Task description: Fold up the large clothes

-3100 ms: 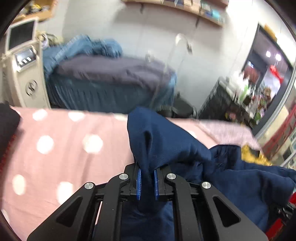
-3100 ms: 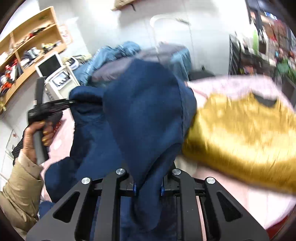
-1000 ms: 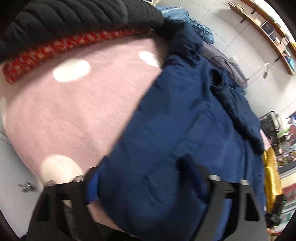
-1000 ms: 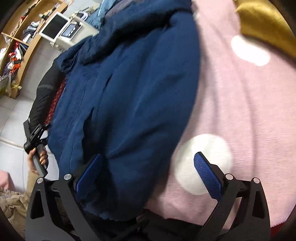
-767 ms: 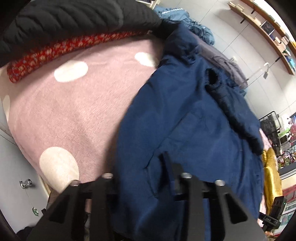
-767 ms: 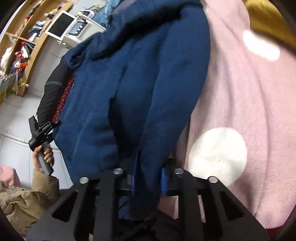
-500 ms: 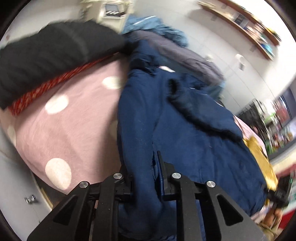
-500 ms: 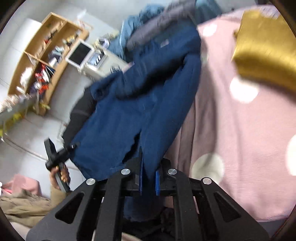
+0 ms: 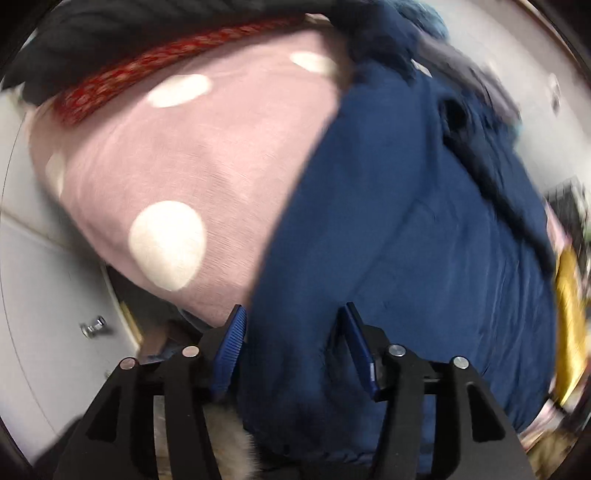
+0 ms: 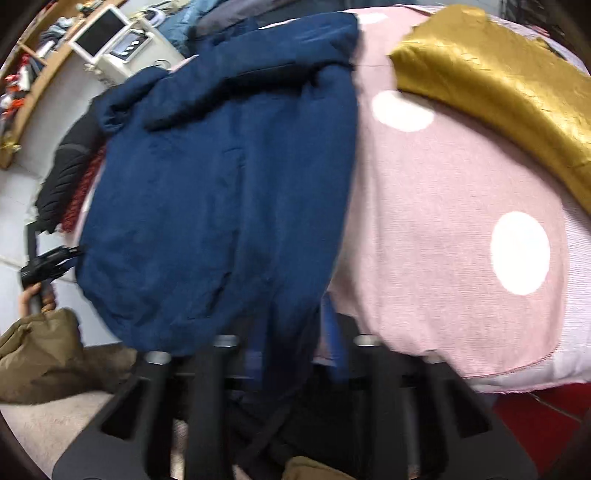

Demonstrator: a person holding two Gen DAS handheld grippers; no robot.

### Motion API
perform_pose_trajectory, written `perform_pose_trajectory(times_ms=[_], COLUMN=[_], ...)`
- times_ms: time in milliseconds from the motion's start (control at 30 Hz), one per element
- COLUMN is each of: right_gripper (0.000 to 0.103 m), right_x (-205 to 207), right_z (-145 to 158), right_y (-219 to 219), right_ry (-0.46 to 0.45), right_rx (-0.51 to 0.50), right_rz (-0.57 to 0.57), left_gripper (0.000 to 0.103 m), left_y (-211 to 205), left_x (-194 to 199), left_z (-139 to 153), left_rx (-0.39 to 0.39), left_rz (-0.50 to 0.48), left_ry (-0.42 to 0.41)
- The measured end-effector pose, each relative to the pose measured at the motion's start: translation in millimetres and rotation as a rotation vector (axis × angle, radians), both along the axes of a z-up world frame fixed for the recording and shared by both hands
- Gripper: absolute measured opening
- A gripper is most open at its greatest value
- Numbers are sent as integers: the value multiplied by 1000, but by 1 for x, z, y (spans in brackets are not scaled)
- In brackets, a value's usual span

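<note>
A large navy blue jacket (image 9: 424,229) lies spread on a pink polka-dot cover (image 9: 177,155), its hem hanging over the near edge. My left gripper (image 9: 291,343) is open, its blue pads (image 9: 231,339) apart on either side of the hem's left corner. In the right wrist view the jacket (image 10: 229,177) lies flat. My right gripper (image 10: 291,354) is blurred, its pads a little apart around the hem's right part. The left gripper (image 10: 48,262) also shows there at the jacket's far corner.
A gold garment (image 10: 495,85) lies on the cover (image 10: 443,229) to the right of the jacket. A black quilted coat (image 9: 129,26) and a red patterned cloth (image 9: 155,62) lie at the left. A white machine with a screen (image 10: 114,44) stands behind.
Both grippers brought the jacket's hem down to the near edge of the cover. Their jaws, shut on the hem half a second ago, have parted and let the cloth go.
</note>
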State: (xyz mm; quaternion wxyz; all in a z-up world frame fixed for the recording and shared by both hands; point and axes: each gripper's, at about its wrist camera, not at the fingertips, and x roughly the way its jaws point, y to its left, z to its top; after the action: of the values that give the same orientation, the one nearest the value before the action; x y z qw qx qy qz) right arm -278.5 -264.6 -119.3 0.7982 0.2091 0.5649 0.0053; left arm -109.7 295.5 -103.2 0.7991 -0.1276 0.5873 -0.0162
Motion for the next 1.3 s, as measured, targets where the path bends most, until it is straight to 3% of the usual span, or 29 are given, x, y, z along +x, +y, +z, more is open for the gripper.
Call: perform_pose_trajectory(times_ms=[67, 167, 267, 367, 567, 833, 1300], right_gripper=[81, 81, 81, 82, 85, 85, 85], right_x=[5, 17, 24, 40, 76, 84, 84], right_z=[10, 24, 35, 43, 36, 17, -2], right_y=[-14, -44, -64, -60, -14, 26, 17], right_ry=[-21, -54, -60, -82, -94, -81, -60], right_rx=[-51, -96, -110, -134, -211, -358, -294], right_rz=[-50, -125, -189, -170, -41, 90, 55], left_gripper=[63, 81, 85, 85, 86, 89, 91], left_y=[6, -1, -23, -55, -135, -207, -284], left_x=[2, 9, 22, 42, 66, 94, 179], left_z=[20, 54, 72, 70, 52, 29, 9], left_rx=[57, 190, 169, 130, 133, 146, 257], left_rz=[28, 20, -34, -103, -267, -373, -522], left_ry=[-71, -202, -274, -259, -256, -228, -251])
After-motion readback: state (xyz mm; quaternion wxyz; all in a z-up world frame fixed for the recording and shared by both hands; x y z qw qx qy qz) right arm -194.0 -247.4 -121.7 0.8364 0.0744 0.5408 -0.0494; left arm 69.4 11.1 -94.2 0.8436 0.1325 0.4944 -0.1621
